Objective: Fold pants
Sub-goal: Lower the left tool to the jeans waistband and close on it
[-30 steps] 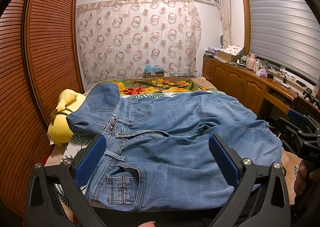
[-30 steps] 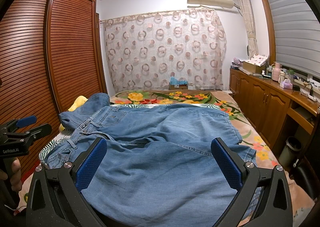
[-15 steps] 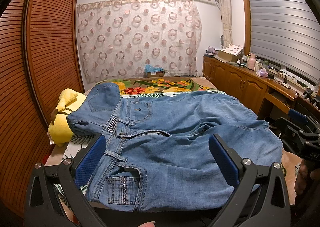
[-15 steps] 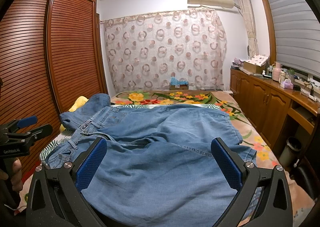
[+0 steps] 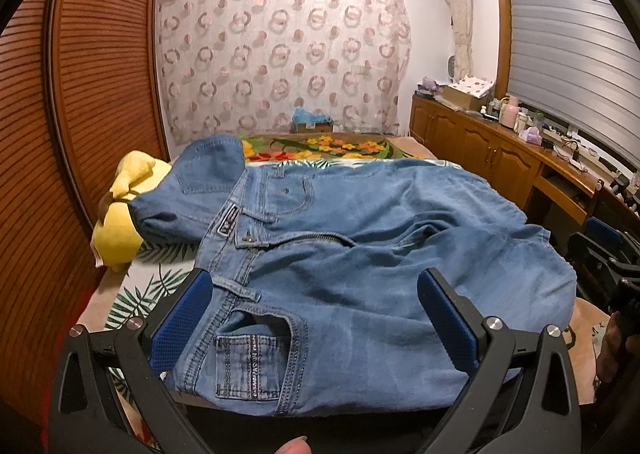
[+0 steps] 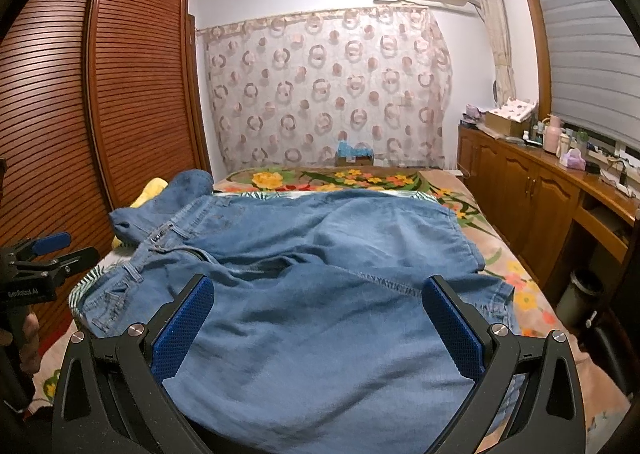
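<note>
Little has shifted since the earlier frames: both tools hover in nearly the same stance, and the jeans lie as before. Left gripper stands wide open, blue pads spread, nothing between them; it hangs over the waistband end. Right gripper is likewise wide open and empty, over the leg portion.

Left wrist view alone shows the front pocket just ahead of the pads, the fly button beyond, and the yellow plush toy far left, under a folded-back denim flap. A fingertip shows at the bottom edge. Right wrist view alone shows the hem edge crossing between its pads, and the left tool at far left.

Jeans lie spread crosswise on the floral bed cover, rumpled, waist to the left, legs to the right. Beyond: patterned curtain, wooden cabinets at right.
</note>
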`<state>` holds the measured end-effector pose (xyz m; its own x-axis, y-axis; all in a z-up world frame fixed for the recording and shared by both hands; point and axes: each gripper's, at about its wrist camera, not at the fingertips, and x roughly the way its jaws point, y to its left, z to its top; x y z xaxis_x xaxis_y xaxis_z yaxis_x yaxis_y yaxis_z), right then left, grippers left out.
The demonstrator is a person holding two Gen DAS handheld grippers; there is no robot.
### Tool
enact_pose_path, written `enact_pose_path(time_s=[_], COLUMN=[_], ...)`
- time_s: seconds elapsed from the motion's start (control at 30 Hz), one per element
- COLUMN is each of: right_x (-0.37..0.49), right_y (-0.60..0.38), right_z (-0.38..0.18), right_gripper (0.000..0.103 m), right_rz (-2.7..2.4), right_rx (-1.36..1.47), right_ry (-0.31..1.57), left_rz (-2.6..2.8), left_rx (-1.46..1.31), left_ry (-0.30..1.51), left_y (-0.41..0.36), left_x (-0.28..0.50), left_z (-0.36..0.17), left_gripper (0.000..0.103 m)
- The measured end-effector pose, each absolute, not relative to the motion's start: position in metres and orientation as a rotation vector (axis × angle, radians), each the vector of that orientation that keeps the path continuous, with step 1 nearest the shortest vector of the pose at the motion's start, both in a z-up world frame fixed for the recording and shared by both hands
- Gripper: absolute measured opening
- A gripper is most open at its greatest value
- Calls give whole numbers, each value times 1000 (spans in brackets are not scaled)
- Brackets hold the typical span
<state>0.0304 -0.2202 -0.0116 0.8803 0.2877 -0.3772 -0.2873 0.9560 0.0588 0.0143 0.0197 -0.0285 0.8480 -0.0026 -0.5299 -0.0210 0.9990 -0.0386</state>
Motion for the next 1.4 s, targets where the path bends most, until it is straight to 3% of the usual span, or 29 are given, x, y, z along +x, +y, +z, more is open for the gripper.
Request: enact_pose_path(time_s=[0.9, 1.13, 1.23, 1.4], right_x=[47, 41, 37, 33], right_y=[-225, -223, -222, -226], right_z=[-33, -32, -31, -31], right_gripper=[103, 103, 103, 103], right_rz=[265, 264, 264, 264], right_rx=[-48, -48, -54, -52], right_ry=[538, 570, 576, 579], left_rz=[69, 78, 69, 72], left_rx=[-125, -166, -179, -205], left_ry=[683, 720, 735, 764], left_y=[96, 117, 124, 137], left_x=[21, 15, 12, 6], left_z=[-96, -111, -117, -128], left_gripper=[103, 95, 70, 61])
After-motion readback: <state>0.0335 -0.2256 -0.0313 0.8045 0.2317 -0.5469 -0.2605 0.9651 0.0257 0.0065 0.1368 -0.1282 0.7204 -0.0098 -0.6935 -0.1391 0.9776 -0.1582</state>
